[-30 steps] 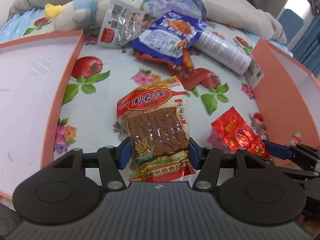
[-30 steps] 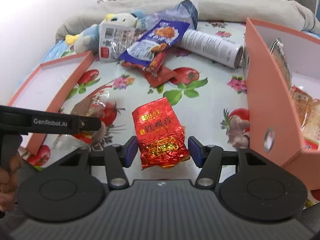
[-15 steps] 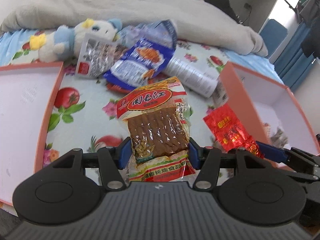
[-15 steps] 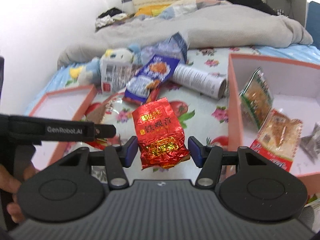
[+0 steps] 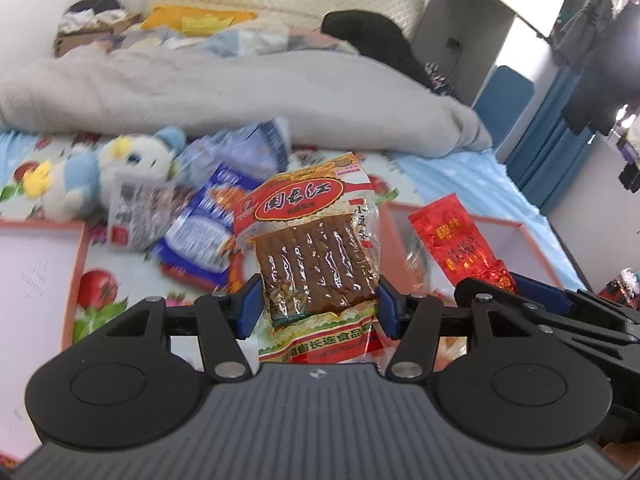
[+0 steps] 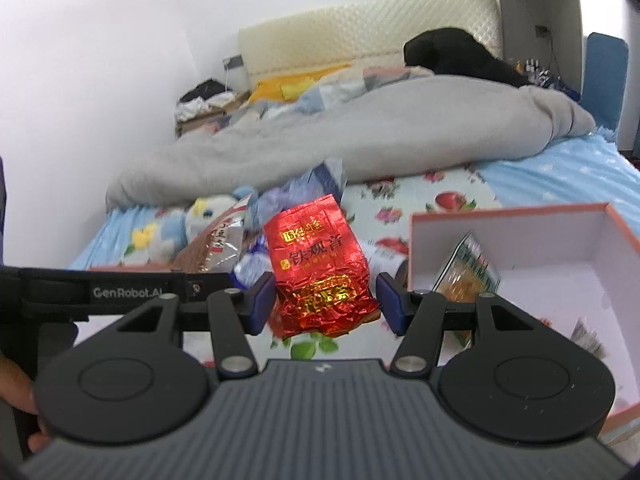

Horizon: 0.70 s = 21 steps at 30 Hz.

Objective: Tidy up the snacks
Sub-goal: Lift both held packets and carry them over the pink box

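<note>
Gripping only the lower ends of their packets, the left claw (image 5: 319, 307) is pinching the brown tofu snack pack (image 5: 314, 256) and the right claw (image 6: 325, 301) the crinkled red foil tea packet (image 6: 316, 268), both aloft above the bed, so either slick wrapper is risking slipping out or flopping against the wall of the orange box (image 6: 516, 216) just right of the right claw.

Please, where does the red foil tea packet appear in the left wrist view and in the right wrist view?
Left wrist: red foil tea packet at right, held by the right gripper.
Right wrist: centre, between the gripper's fingers.
Shared landmark: plush toy, also.
</note>
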{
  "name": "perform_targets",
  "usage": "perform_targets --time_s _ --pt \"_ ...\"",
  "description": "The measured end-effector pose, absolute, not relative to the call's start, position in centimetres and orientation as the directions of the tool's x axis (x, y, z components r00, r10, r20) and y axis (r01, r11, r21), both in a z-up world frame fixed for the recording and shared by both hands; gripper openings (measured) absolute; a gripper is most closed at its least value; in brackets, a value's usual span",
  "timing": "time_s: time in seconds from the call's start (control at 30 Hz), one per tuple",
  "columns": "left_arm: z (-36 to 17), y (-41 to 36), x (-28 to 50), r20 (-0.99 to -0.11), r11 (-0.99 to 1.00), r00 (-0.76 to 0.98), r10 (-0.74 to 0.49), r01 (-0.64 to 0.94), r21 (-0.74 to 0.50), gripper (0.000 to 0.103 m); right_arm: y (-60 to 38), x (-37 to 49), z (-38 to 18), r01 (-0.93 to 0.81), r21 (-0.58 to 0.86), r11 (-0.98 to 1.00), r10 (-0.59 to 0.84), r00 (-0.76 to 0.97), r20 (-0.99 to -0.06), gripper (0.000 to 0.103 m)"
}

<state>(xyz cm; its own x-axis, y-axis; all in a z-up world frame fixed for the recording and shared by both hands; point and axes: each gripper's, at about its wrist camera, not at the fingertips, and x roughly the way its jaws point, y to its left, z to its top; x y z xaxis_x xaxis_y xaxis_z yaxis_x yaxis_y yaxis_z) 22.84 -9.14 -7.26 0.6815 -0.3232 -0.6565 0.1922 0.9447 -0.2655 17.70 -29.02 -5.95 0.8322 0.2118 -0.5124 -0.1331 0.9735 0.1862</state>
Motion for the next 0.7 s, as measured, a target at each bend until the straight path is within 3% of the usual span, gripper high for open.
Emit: perform_targets --time_s 0.37,0.7 --pt "-1.7 -15.3 24.6 -0.566 0.904 0.705 -0.428 0.323 -0.281 0.063 -33.8 17.9 -2.4 -0.049 0.18 0.982 0.125 0.89 -0.439 0.058" --pt "-4.2 -23.4 26.9 -0.595 0.854 0.616 -0.516 0.422 -0.303 0.063 -39.9 18.5 -4.1 0.076 0.174 0.982 0.02 0.872 -0.49 0.058"
